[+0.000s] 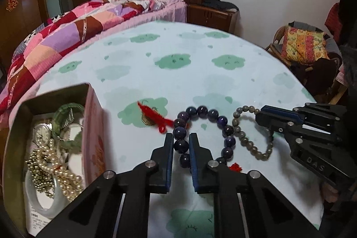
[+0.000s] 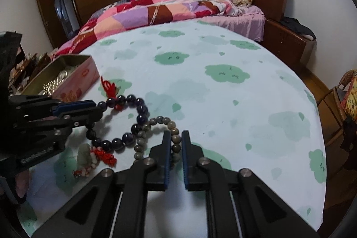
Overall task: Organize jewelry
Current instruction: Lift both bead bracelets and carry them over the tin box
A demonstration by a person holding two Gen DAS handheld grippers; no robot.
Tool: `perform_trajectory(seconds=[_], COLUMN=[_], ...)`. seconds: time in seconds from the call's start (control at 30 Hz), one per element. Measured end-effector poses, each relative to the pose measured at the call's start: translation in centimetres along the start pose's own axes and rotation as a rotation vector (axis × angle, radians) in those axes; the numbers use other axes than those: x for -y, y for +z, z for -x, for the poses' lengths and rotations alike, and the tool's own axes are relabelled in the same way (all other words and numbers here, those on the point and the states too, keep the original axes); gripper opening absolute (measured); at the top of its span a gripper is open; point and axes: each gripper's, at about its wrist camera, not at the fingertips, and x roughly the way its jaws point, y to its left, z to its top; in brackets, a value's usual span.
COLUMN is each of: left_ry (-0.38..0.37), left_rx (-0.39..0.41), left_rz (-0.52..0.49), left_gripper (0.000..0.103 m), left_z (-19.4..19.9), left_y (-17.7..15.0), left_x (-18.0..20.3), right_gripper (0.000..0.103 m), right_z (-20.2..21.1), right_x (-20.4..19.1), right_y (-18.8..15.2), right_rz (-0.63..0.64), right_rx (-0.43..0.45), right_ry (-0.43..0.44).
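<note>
A dark purple bead bracelet [image 1: 212,114] [image 2: 140,119] lies on the table, a red knotted charm [image 1: 156,117] at its far end. My left gripper [image 1: 181,137] is shut on its left strand of large beads; it also shows in the right wrist view [image 2: 89,107]. A grey bead bracelet [image 1: 250,144] [image 2: 156,121] lies beside it, overlapping. My right gripper [image 2: 176,135] is shut on the grey bracelet's right side; in the left wrist view it shows at right [image 1: 261,115]. A pink tin box [image 1: 93,139] [image 2: 75,79] at left holds pearls, a watch and bangles.
The round table has a pale cloth with green clouds [image 1: 178,73] [image 2: 223,90]. A jade pendant with red cord [image 2: 89,158] lies near the front. A bed with a patchwork quilt [image 1: 67,37] stands behind, a cushioned chair [image 1: 301,46] at right.
</note>
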Motion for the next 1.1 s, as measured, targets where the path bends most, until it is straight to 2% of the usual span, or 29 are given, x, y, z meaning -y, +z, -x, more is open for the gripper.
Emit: perform_trajectory(seconds=[0.43, 1.1], left_ry=[-0.038, -0.034], left_rx=[0.116, 0.196], left_rz=[-0.003, 0.006], left_gripper=[0.013, 0.013], left_z=[4.1, 7.4], left_y=[1.4, 2.1], left_x=[0.9, 0.4], right_gripper=[0.011, 0.011], right_z=[0.3, 1.3], right_x=[0.6, 0.4], right_y=[0.3, 0.2], right_rz=[-0.04, -0.029], right_rx=[0.043, 0.104], right_ry=[0.019, 0.007])
